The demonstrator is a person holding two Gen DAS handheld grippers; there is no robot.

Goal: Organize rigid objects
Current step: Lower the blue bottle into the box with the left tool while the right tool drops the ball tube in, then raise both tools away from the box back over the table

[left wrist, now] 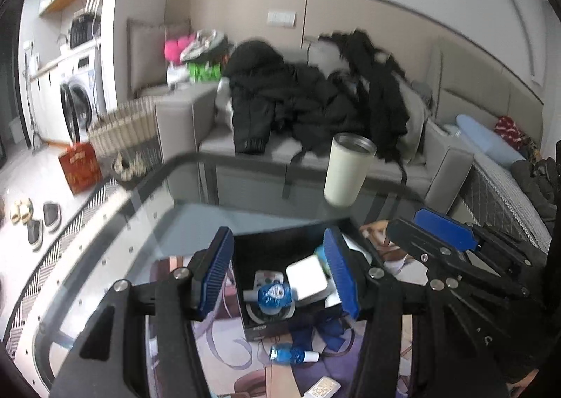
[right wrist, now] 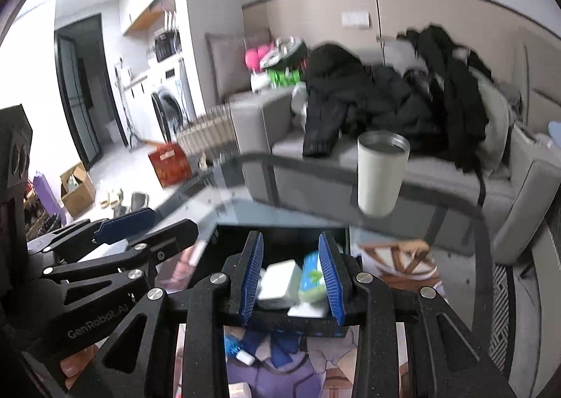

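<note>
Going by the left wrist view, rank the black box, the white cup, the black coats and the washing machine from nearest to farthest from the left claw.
1. Black box: right between the left claw's fingers, on the glass table.
2. White cup: ahead and to the right, near the table's far edge.
3. Black coats: past the table, heaped on the sofa.
4. Washing machine: far left, beyond the sofa's end.

Glass-topped bench [left wrist: 147, 222], dark rim. On it: black box [left wrist: 291, 244] near centre, white cup [left wrist: 345, 170] upright at the far right edge, blue bottle [left wrist: 292, 355] lying on its side just near of the box, small packet [left wrist: 324, 387] nearest.
</note>
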